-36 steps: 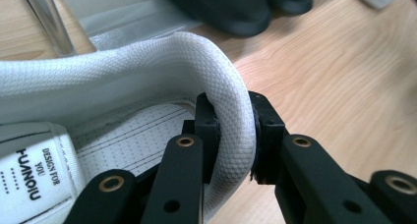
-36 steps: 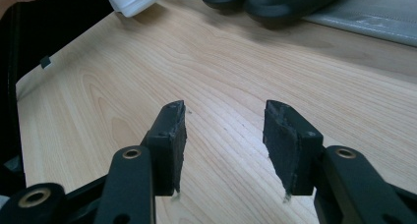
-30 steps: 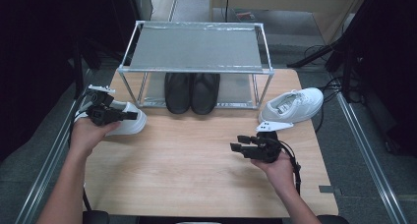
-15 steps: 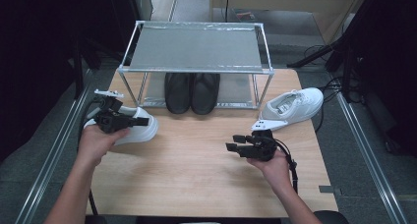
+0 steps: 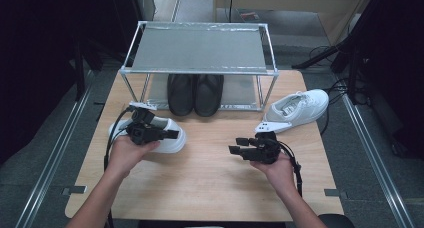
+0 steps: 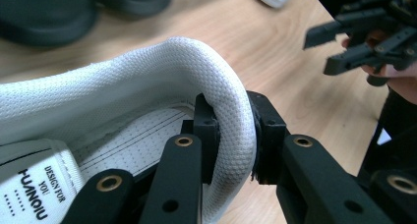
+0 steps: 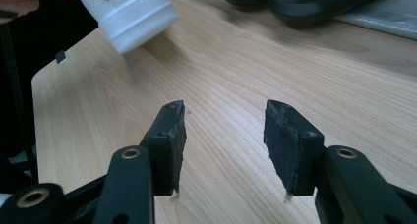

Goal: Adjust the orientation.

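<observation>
On the table's left side, the left gripper (image 5: 150,133) pinches the heel rim of a white shoe (image 5: 167,140), one jaw inside and one outside. The shoe lies sideways, toe toward the right gripper (image 5: 250,148), which hovers low, jaws wide apart and empty. Behind stands a rack (image 5: 200,70), probably where the shoe goes.

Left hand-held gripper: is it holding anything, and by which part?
Yes: the left hand-held gripper is shut on the white shoe, pinching the padded heel collar, one jaw inside, one outside.
</observation>
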A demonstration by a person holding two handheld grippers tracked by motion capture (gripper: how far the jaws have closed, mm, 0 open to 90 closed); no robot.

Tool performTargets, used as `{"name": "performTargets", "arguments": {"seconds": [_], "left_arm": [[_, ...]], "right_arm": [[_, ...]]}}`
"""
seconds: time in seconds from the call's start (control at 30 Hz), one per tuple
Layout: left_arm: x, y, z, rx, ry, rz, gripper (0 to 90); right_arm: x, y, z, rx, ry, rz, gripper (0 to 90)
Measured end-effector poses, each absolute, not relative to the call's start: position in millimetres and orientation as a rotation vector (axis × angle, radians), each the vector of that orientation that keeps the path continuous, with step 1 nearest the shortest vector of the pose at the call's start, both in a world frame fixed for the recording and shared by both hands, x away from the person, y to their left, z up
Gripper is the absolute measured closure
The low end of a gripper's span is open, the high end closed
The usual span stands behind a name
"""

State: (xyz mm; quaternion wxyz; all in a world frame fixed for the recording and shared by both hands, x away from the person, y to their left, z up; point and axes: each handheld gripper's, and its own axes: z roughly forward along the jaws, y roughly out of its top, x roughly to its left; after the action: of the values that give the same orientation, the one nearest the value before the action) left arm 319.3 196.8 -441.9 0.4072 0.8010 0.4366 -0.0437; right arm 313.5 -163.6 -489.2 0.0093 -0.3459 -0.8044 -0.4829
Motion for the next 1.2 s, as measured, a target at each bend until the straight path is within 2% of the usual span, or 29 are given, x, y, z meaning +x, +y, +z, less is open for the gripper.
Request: {"name": "performTargets", "arguments": {"seconds": [0.27, 0.77, 0.93, 1.03, 1.2], "left_arm": [[316, 166, -453, 2.055, 1.084, -0.098, 77.0], [303, 116, -467, 2.104, 1.002, -0.158, 75.1], [304, 115, -474, 2.105, 0.983, -0.196, 72.9], [304, 113, -477, 2.133, 0.970, -0.171, 71.1], [303, 119, -472, 2.102, 0.942, -0.164, 63.3]], "right_arm": [[313, -163, -489, -1.080, -2.518, -1.498, 52.0], [314, -161, -491, -1.081, -2.527, -1.474, 51.9], [313, -160, -491, -1.071, -2.529, -1.478, 51.8], [312, -161, -491, -1.074, -2.525, -1.481, 51.8], [311, -160, -491, -1.069, -2.528, -1.477, 51.6]]}}
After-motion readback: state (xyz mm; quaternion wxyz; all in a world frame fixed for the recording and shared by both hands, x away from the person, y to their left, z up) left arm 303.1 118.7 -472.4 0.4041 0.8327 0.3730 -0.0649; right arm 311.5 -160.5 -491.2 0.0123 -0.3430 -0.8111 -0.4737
